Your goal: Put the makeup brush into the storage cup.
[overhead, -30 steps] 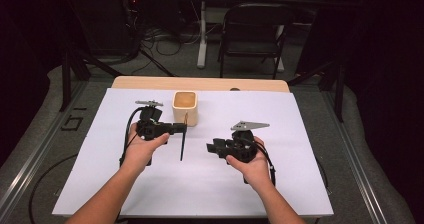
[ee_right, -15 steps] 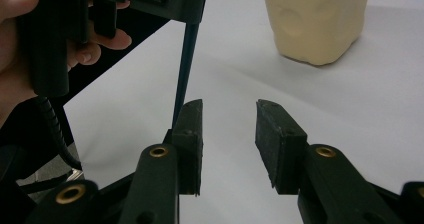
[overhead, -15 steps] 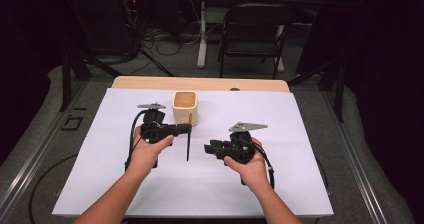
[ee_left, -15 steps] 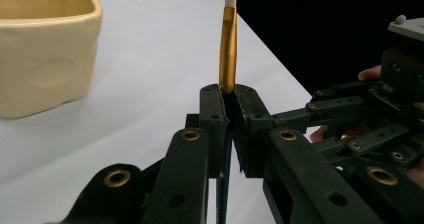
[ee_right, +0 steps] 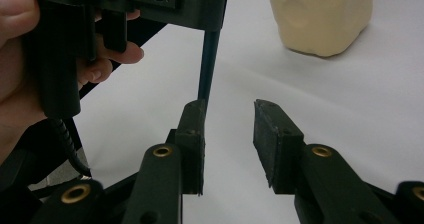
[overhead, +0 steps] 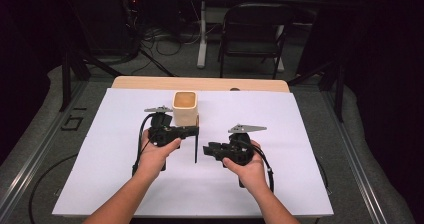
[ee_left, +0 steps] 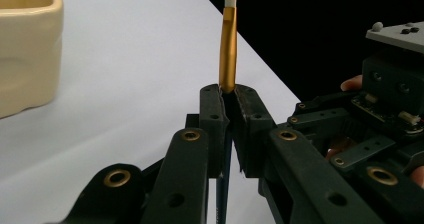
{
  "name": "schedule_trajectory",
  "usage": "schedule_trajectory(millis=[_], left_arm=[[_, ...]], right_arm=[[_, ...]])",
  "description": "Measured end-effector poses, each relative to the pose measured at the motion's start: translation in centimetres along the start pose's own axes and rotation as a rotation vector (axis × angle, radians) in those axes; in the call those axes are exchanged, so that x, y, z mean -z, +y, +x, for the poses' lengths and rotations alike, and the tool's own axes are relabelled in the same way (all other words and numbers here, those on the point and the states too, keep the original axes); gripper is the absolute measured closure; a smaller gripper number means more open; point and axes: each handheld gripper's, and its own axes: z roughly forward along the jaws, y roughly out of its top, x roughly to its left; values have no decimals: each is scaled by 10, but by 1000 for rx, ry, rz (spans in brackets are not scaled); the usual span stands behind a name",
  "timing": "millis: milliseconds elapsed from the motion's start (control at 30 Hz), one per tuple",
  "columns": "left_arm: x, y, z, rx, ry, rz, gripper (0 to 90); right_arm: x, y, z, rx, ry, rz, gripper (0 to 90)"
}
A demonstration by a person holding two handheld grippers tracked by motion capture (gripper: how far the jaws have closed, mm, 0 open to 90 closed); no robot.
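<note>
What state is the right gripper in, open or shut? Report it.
Open. In its own view the right gripper shows a clear gap between its jaws, with nothing in it; the dark brush handle hangs beyond them from the left gripper.

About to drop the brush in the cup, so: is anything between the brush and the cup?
Nothing visible does. The left gripper is shut on the brush, just in front of the cup, with only bare paper around. The right gripper, open, sits on the near side, away from that path.

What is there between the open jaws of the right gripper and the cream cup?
In the right gripper view, only bare white table cover lies between the right gripper and the cream cup. The brush handle hangs off to one side.
</note>
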Motion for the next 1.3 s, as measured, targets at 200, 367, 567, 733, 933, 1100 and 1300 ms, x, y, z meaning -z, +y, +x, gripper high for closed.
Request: schedule_trajectory(millis=[200,367,567,733,933,1100,1300], left_arm=[[-3,-1,-3,-2,-7,-2,836],[-6,-3,-5,0,-24,-13,836],[-7,-4,-6,-1,-32,-19,836],[-8,-5,-7,8,-38,-37,836],[-10,-7,-8,15,-42,-44,836],[-11,-7,-9,17,-51,-50,837],[-12,-8,-9,21,-54,-50,837]], right_arm=[[-3,-2,0,-16,4,1,673],[-4,-3,0,-33,17,4,681],[-6,-4,0,-58,29,2,693],[-7,-5,0,-75,35,7,724],[-8,-5,0,-83,37,-2,739],[-9,-5,0,-89,36,-1,769],[-9,-5,0,-98,39,-6,799]])
